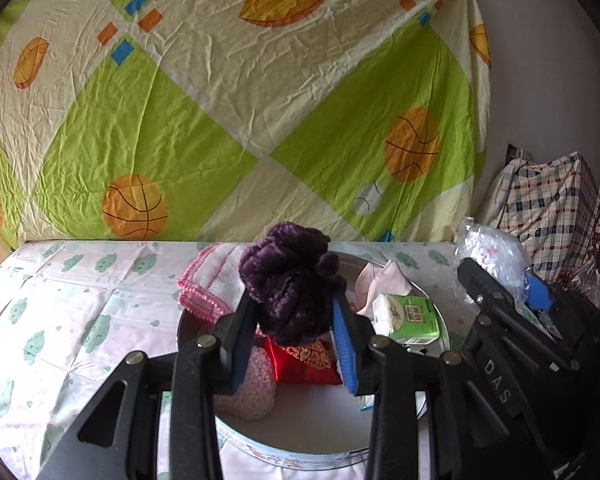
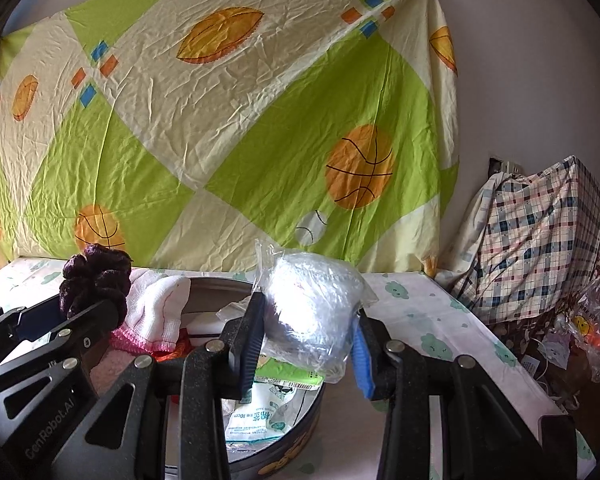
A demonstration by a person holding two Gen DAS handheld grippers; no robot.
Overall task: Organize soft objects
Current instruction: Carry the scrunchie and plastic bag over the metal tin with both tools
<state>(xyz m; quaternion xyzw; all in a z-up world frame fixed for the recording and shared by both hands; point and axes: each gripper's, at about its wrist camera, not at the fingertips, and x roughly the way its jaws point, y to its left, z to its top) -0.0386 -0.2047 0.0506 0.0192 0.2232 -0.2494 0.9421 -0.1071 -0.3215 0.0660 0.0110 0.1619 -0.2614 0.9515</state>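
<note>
My left gripper [image 1: 294, 328] is shut on a fuzzy purple scrunchie [image 1: 290, 280] and holds it above a round tin [image 1: 284, 446]. The tin holds a pink-edged white cloth [image 1: 212, 284], a red embroidered pouch [image 1: 308, 364], a pink knit piece [image 1: 248, 388] and a green tissue pack [image 1: 410, 318]. My right gripper [image 2: 306, 344] is shut on a clear plastic bag with something white inside [image 2: 314, 312], above the tin's right side [image 2: 300, 436]. The scrunchie [image 2: 96, 280] and left gripper show at the left of the right wrist view.
The tin stands on a table with a cloud-print cloth [image 1: 60, 312]. A green and cream sheet with basketballs [image 1: 236, 100] hangs behind. A plaid-covered bundle [image 2: 540, 240] and plastic bags [image 2: 580, 336] sit to the right of the table.
</note>
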